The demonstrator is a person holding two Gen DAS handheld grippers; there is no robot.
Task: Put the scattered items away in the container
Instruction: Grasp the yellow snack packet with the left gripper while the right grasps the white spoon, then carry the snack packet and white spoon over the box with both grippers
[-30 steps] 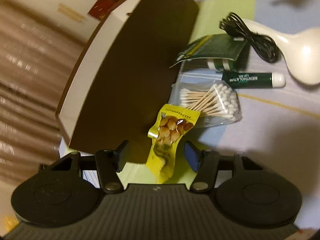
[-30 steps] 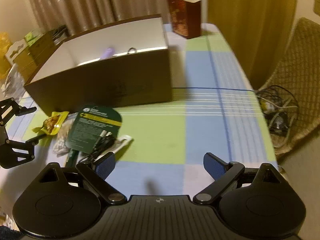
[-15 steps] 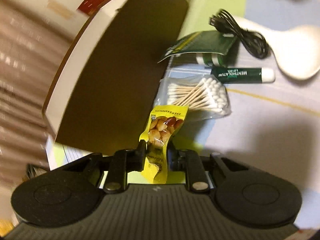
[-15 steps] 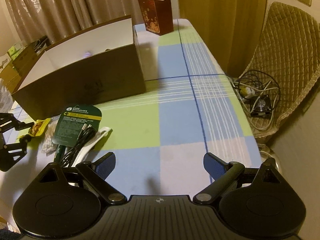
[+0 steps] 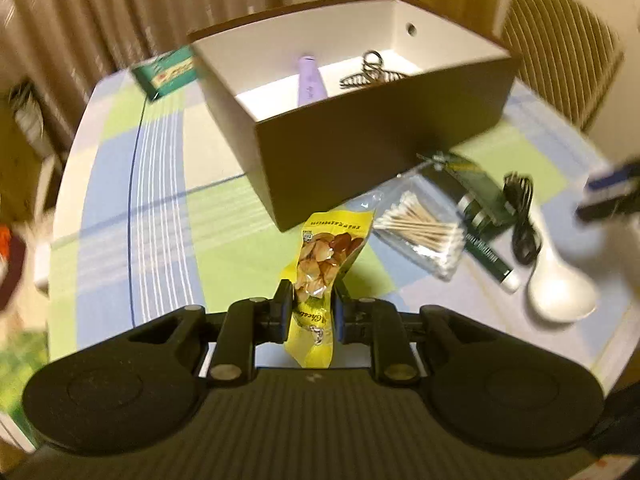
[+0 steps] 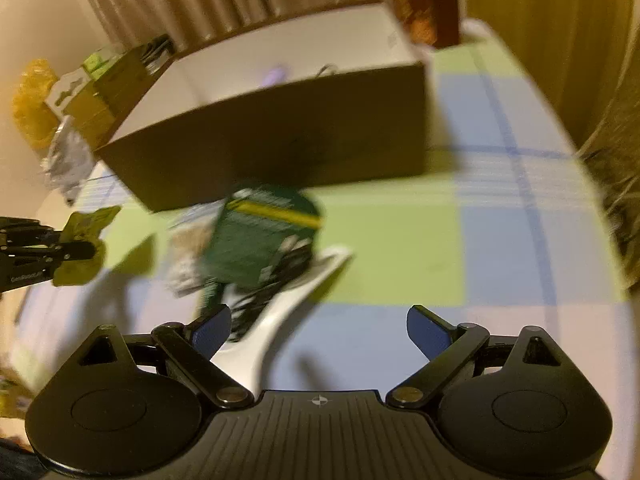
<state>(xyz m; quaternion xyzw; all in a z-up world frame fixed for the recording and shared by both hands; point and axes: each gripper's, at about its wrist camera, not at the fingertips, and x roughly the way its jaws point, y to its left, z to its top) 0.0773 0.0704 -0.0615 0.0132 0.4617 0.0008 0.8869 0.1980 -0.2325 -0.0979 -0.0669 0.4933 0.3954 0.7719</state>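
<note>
My left gripper [image 5: 311, 304] is shut on a yellow nut packet [image 5: 320, 264] and holds it above the table, in front of the brown box [image 5: 360, 144]. The box is white inside and holds a lilac tube [image 5: 310, 82] and a dark hair clip [image 5: 370, 72]. A bag of cotton swabs [image 5: 420, 228], a green card pack [image 5: 476, 188], a green lip balm [image 5: 490, 256], a black cable [image 5: 524, 216] and a white spoon [image 5: 560, 288] lie to the right. My right gripper [image 6: 318, 330] is open and empty above the spoon handle [image 6: 280, 312] and green pack [image 6: 264, 240].
A checked cloth [image 5: 160, 208] covers the table. A green packet [image 5: 168, 72] lies at the far left beside the box. A red-brown carton [image 6: 428, 4] stands behind the box. A wicker chair [image 5: 560, 52] is at the right edge. Boxes and bags [image 6: 80, 92] are stacked off to the left.
My left gripper closed on the nut packet and lifted it, turning to face the open box. My right gripper moved lower and closer to the pile of items, still open.
</note>
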